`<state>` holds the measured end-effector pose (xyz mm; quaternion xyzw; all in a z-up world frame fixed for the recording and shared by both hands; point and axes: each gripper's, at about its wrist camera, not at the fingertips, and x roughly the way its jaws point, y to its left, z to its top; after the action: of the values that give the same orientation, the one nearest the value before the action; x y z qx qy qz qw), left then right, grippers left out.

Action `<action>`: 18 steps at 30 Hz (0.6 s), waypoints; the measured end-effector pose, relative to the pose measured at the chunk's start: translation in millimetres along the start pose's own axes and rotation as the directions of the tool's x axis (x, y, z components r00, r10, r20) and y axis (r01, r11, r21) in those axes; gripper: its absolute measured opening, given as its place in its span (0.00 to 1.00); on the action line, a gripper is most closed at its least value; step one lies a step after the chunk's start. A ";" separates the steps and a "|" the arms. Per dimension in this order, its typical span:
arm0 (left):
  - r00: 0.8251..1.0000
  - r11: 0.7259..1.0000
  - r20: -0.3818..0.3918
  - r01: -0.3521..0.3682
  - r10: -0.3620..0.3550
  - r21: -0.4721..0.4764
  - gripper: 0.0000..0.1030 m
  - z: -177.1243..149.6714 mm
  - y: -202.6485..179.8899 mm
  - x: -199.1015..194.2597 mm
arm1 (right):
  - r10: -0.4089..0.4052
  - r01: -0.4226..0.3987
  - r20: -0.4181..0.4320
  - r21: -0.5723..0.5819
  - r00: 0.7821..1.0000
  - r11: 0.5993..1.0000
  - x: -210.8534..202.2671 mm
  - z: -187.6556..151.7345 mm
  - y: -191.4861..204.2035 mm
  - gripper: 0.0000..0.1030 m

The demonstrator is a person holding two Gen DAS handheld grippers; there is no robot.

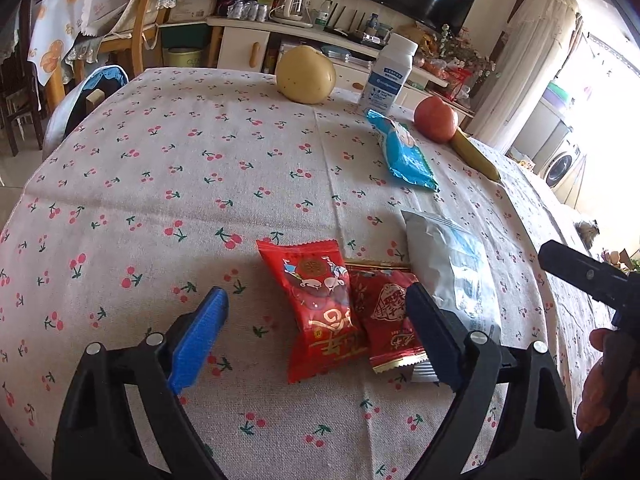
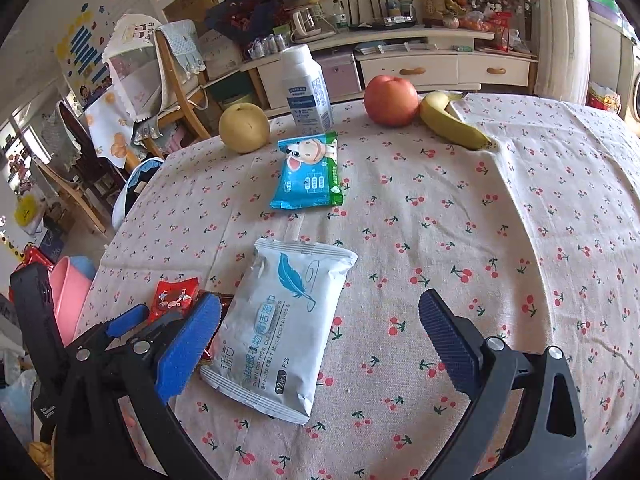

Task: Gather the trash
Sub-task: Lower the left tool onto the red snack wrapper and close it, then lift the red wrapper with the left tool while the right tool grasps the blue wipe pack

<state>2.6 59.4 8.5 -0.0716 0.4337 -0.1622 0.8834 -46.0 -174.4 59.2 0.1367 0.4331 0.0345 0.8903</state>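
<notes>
Two red snack wrappers (image 1: 320,312) (image 1: 390,320), flat, overlapping, at 6 o'clock on cloth. White wipes pack (image 2: 280,328) just beside, 3 o'clock. Blue wipes pack (image 2: 308,172) flat, 12 o'clock, apart.

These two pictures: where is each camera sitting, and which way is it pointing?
Left wrist view: sits on the left gripper, looking forward and down across the table at two red snack packets; its open jaws show, plus the person's hand at the right edge.
Right wrist view: sits on the right gripper, looking down at the white wipes pack; its open jaws show, with the left gripper at the left.
Shared: wipes pack, blue packet, pear, bottle, apple, banana, cherry tablecloth.
</notes>
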 end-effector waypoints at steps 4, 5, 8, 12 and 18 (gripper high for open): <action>1.000 1.000 0.004 0.007 -0.007 -0.003 0.75 2.8 0.3 1.0 | -0.016 0.015 -0.026 -0.029 1.000 0.999 12.4 -2.7 8.8 0.95; 1.000 1.000 -0.004 0.002 -0.002 -0.001 0.72 2.7 0.3 1.8 | -0.019 0.018 -0.030 -0.033 0.999 0.999 15.3 -2.9 10.6 0.95; 1.000 1.000 -0.011 0.007 -0.007 -0.007 0.64 2.2 1.9 4.5 | -0.023 0.022 -0.026 -0.030 0.999 0.999 21.3 0.5 12.5 0.95; 1.000 1.000 -0.022 0.015 -0.015 -0.006 0.45 3.4 2.4 4.6 | -0.016 0.016 -0.001 -0.019 1.000 1.000 27.8 10.6 13.1 0.95; 0.999 0.999 -0.008 0.047 -0.047 -0.023 0.32 8.0 8.0 0.2 | -0.008 0.008 0.018 0.012 1.000 1.000 50.3 32.8 10.4 0.94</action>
<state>10.8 66.7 11.1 -0.0911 0.4375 -0.1783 0.8766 11.6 -162.4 43.0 0.1406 0.4259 0.0272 0.8934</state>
